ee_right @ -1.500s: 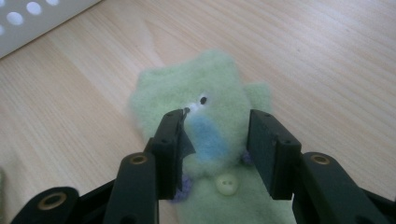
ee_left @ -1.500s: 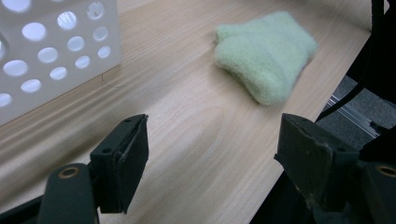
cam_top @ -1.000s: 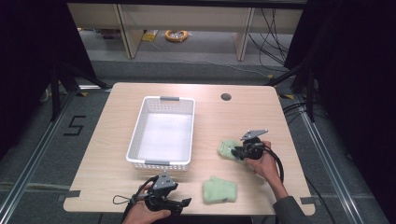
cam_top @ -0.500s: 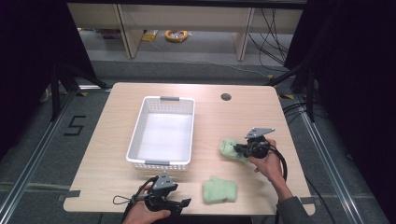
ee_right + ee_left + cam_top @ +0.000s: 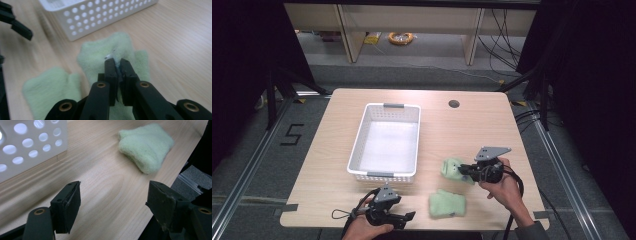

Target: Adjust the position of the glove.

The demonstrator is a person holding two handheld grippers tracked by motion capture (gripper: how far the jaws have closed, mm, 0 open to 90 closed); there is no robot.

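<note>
Green fleece is what the right gripper [image 5: 118, 65] is biting: its jaws are pinched tight on a fold of the upper cloth [image 5: 453, 168], which is sitting on the table [image 5: 472, 125] just right of the white basket [image 5: 386, 142] and directly ahead of the right hand [image 5: 504, 187]. In the right gripper view that cloth is bunching up around the black jaws, with the basket's perforated wall close beyond it. Judging by the basket lying bare inside, nothing is packed yet, so the job is looking barely started: one cloth is being gripped, and the second cloth [image 5: 447, 204] is waiting flat near the table's front edge. Over on the other side, the left gripper [image 5: 113, 205] is hanging low above the wood with its jaws spread wide and nothing between them; the second cloth [image 5: 145, 145] is lying ahead of it, a little to the right, apart from both jaws.
</note>
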